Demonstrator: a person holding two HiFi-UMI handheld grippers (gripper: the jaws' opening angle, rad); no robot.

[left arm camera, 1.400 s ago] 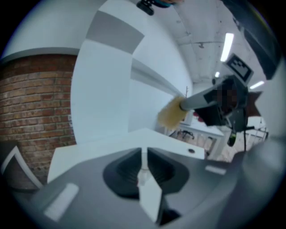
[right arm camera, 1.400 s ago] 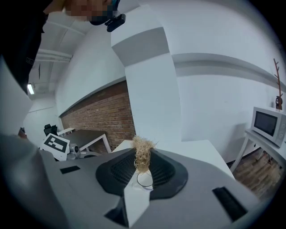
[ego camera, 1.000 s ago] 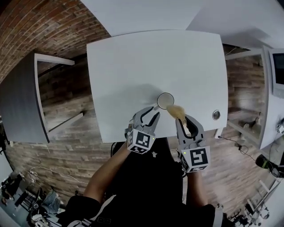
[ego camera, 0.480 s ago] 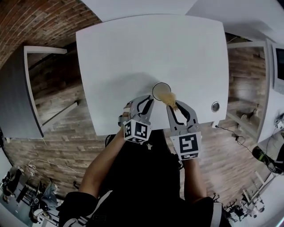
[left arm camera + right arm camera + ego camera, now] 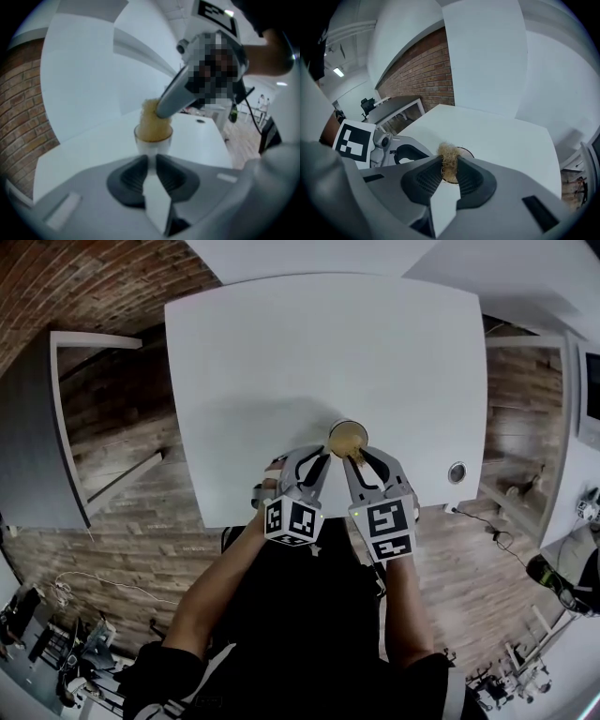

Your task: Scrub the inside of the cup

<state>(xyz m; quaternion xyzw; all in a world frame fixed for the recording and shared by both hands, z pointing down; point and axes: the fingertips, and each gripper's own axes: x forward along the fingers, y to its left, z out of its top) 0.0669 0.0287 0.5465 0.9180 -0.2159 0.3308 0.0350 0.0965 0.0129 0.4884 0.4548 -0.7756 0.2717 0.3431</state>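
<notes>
Both busy: left tool [image 5: 152, 159], just closed, seemingly grips cup [image 5: 152, 146]; right tool [image 5: 450, 169] pinches scrubber [image 5: 151, 124] inside.

Clear cup [image 5: 152, 144], fibrous straw-coloured scrubber [image 5: 449, 163], matt table [image 5: 281, 362]

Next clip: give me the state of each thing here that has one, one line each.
cup: upright on the table, scrubber filling its mouth.
scrubber: clamped in the right hand-held gripper, pushed down into the cup.
right hand-held gripper: shut on the scrubber.
left hand-held gripper: jaws have just been closing, now shut on the cup's near side.
</notes>
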